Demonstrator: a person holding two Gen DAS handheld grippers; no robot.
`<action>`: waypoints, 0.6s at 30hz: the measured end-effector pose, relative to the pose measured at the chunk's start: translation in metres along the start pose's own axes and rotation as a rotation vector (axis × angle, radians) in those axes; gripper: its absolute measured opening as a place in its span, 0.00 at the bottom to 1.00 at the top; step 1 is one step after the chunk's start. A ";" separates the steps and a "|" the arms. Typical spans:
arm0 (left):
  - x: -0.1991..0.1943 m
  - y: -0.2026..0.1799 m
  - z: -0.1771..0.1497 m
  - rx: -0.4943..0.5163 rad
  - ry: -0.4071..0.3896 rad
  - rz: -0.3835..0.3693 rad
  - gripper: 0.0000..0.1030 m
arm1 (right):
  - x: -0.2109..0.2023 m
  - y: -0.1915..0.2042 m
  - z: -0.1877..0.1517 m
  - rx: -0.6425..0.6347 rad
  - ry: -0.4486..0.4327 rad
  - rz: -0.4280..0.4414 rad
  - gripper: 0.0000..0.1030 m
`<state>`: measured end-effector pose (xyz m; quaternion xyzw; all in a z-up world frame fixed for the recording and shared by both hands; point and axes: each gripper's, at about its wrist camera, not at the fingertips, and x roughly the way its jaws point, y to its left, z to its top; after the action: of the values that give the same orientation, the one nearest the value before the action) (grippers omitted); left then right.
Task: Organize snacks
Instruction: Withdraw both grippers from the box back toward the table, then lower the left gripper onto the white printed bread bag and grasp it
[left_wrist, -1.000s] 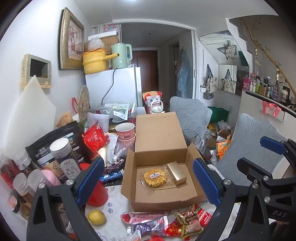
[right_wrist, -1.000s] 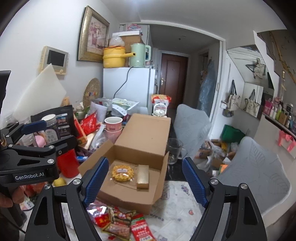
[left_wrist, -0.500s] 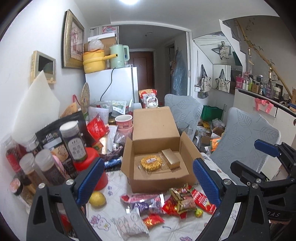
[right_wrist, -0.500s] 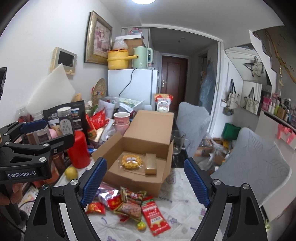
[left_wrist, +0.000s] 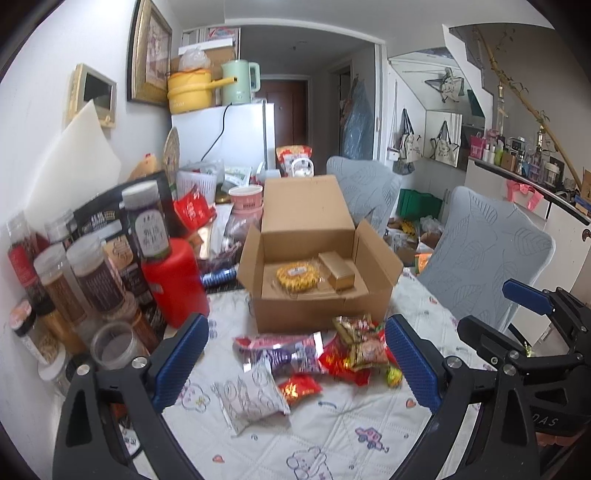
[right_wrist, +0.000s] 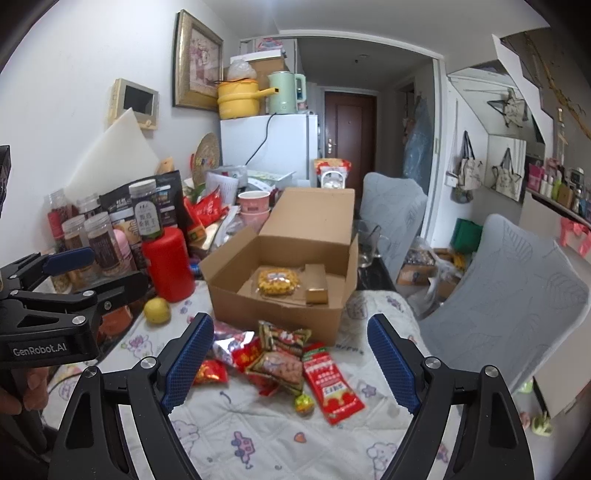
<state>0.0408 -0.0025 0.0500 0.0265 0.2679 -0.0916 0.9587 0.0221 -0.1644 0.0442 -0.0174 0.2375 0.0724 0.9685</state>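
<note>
Both tools (left_wrist: 293, 363) (right_wrist: 290, 363) gape empty; snack packets (right_wrist: 284, 360) crowd box (right_wrist: 277, 314) front edge.

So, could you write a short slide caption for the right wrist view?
Open right gripper above loose snack packets before an open cardboard box.

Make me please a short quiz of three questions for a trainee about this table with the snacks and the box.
1. True or false: the cardboard box is empty.
2. Where does the lemon lie: A) inside the box, B) beside the red bottle, C) on the chair?
3. Is the right gripper holding a snack?

Key: 1 false, a yellow snack and a small gold box lie inside. 2 B. 3 No, it is open and empty.
</note>
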 end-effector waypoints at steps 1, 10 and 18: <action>0.000 0.000 -0.003 -0.001 0.005 0.001 0.95 | 0.001 0.001 -0.004 0.003 0.003 0.004 0.84; 0.012 0.006 -0.037 -0.032 0.068 0.027 0.95 | 0.021 0.009 -0.040 0.026 0.063 0.056 0.84; 0.034 0.021 -0.061 -0.091 0.139 0.039 0.95 | 0.043 0.013 -0.062 0.023 0.121 0.074 0.84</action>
<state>0.0426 0.0183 -0.0199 -0.0054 0.3373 -0.0587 0.9395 0.0297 -0.1496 -0.0304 -0.0020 0.2970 0.1042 0.9492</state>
